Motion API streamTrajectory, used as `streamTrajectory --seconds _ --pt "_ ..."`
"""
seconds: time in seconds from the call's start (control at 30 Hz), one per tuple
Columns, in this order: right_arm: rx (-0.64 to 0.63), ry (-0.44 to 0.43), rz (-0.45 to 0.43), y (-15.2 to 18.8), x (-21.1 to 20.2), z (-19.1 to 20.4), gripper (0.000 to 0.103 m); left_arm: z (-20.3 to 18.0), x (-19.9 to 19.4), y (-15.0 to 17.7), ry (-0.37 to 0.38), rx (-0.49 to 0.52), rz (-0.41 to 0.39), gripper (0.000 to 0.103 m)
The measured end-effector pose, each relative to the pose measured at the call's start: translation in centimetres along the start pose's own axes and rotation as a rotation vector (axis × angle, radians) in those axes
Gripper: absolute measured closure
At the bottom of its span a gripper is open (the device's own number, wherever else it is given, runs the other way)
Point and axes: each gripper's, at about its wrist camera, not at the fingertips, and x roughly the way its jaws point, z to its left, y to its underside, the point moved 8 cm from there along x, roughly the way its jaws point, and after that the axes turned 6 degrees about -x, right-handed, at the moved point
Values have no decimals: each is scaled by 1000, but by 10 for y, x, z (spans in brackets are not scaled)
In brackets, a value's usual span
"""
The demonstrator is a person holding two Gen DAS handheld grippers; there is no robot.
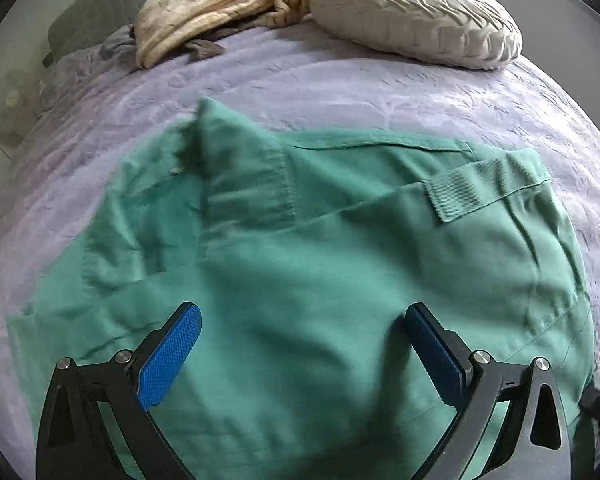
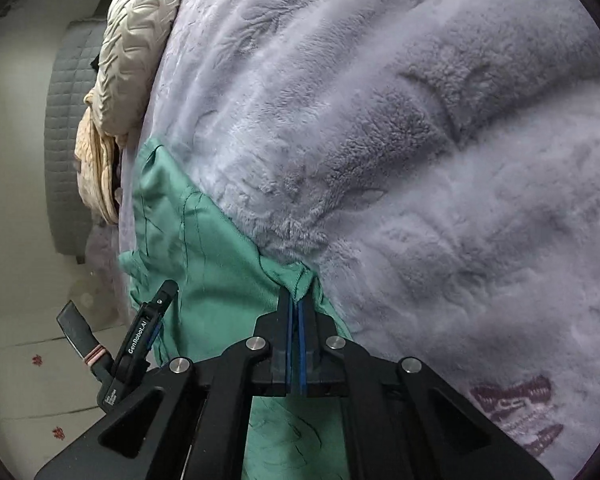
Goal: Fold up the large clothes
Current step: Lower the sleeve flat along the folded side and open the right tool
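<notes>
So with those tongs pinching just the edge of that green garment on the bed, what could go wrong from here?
1. The right tongs pinch only a small tuck of the green garment's edge, so it might slip out when pulled.
2. The left tongs hang open over the garment, holding nothing, so a one-sided pull may skew the fold.
3. The fleecy blanket might drag and bunch the cloth.

Green cotton garment (image 1: 300,240) cut off by bottom edge, left side motion-blurred, white fan (image 1: 10,100) faint, grey quilted headboard (image 1: 112,4) partly hidden
</notes>
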Motion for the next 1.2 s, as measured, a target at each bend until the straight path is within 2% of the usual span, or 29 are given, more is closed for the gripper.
streamTrajectory --seconds 0.17,0.27,0.4,0.47,0.5,0.57,0.6,0.73,0.87,0.9,0.97,1.03,1.07,1.2 --pt "-33 50 13 -1 -20 1 100 56 -38 15 -27 -42 -31 1" --pt "-155 24 -4 0 -37 20 97 99 -45 38 -58 -110 -3 1" --pt "-411 69 -5 -7 -25 65 96 138 -30 79 -123 -201 83 1" --pt "-484 90 18 -8 -8 76 96 150 -18 97 -114 -257 120 1" --pt "-512 130 38 -8 3 73 96 154 -15 103 -92 -287 129 1" --pt "-506 188 90 -8 21 58 100 160 -15 110 -47 -364 139 1" --pt "-482 176 106 -8 24 51 101 163 -18 112 -40 -390 148 1" --pt "-447 148 104 -13 8 45 101 167 -36 116 -62 -363 138 1" --pt "-489 179 132 -7 -7 46 99 166 -56 123 -112 -335 155 1" --pt "-502 183 140 -4 -12 47 97 164 -60 126 -115 -330 159 1" --pt "-512 184 154 1 -20 47 86 160 -71 130 -113 -323 166 1" --pt "-523 195 170 7 -27 47 53 155 -79 137 -133 -315 181 1" --pt "-534 201 171 10 -30 48 47 156 -82 138 -144 -312 193 1" --pt "-558 212 210 23 -39 48 46 152 -91 156 -149 -342 227 1"
